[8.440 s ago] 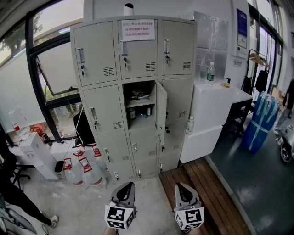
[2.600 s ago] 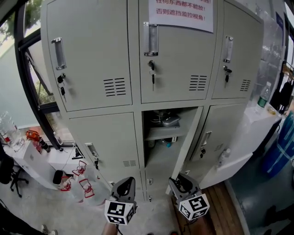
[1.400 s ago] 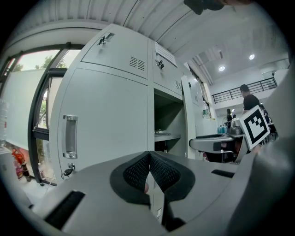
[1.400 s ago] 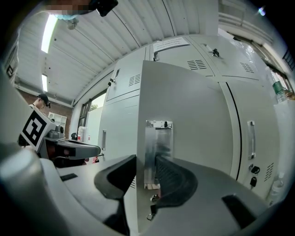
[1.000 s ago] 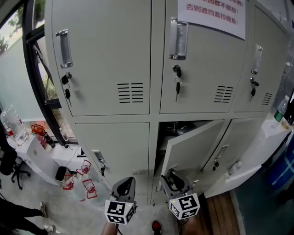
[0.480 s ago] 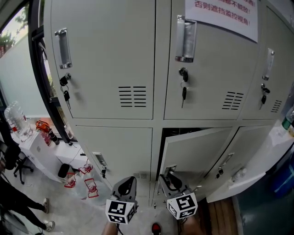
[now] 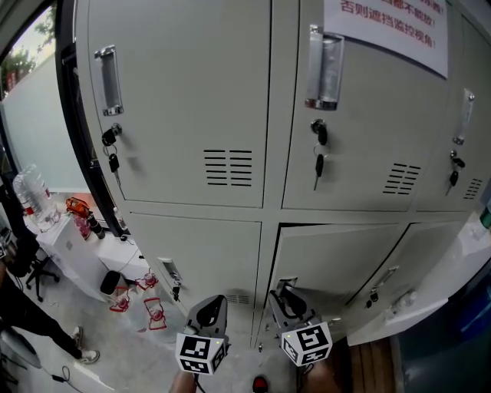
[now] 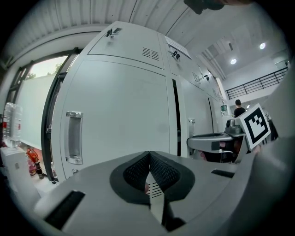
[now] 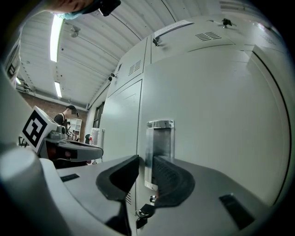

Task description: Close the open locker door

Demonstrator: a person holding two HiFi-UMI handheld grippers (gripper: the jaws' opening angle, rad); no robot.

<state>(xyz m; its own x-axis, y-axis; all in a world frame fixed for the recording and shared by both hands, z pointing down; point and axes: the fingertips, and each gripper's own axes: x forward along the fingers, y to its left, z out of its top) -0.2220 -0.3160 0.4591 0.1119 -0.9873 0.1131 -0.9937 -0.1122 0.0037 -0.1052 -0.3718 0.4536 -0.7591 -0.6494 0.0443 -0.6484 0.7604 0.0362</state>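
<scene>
- Head view shows the locker door (image 7: pixel 337 265), in the middle column below the door with the paper notice (image 7: pixel 387 23). It is swung almost flush with the locker front. A second ago it stood well ajar; now only a thin dark slit remains along its top edge.
- The right gripper (image 7: pixel 285 292) is at the door's lower, handle-side corner. Its jaws have just been closing and stand slightly apart, pinching nothing. The door's handle (image 9: pixel 159 152) shows through the gap, beyond the pads.
- The left gripper (image 7: pixel 210 305) hangs before the neighbouring shut door, jaws pressed together and empty.
- The task looks nearly done: one last short push should seat the door.
- The shelf and items visible earlier in the compartment are now hidden behind the door.
</scene>
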